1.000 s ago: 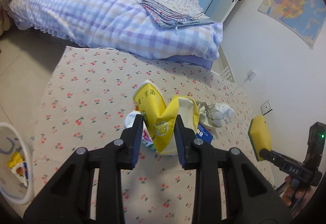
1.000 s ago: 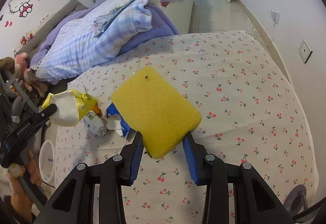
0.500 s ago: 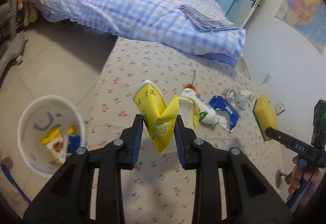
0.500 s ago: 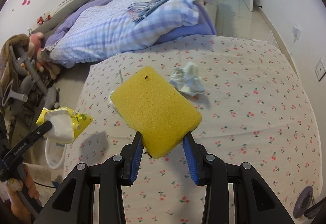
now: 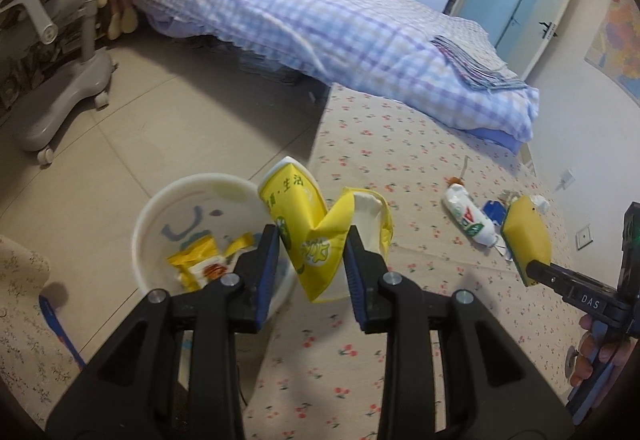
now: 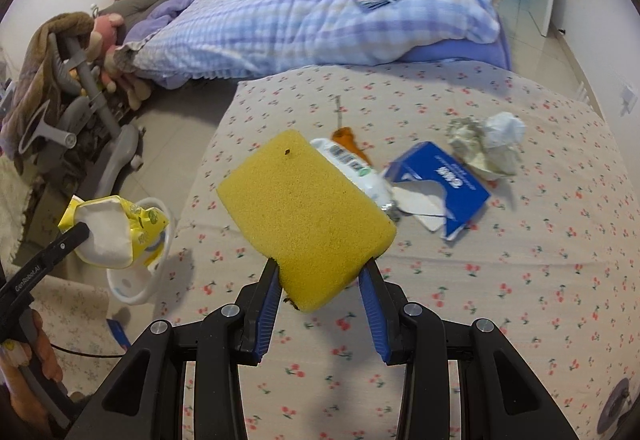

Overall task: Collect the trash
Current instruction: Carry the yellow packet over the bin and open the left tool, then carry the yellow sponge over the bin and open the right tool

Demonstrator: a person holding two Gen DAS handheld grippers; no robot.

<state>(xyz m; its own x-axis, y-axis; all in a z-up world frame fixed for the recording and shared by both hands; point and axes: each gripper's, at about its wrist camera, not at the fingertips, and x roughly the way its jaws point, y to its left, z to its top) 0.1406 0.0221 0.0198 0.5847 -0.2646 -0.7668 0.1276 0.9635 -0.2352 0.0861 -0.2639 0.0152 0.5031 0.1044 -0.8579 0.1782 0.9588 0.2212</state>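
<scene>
The left gripper (image 5: 311,254) is clutching a crumpled yellow wrapper (image 5: 310,230) beside the white bin (image 5: 160,207), hiding part of its rim. The right gripper (image 6: 320,286) is squeezing a yellow sponge (image 6: 306,213), which is covering part of the white tube (image 6: 360,171) on the cherry-print tablecloth (image 6: 520,280).

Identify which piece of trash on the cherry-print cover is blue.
The torn blue carton, lying between the white bottle and the crumpled tissue; those two are white, not blue.

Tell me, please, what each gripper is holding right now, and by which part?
The left gripper pinches a yellow wrapper at its lower crumpled fold; the right gripper clamps a yellow sponge by its near end.
</scene>
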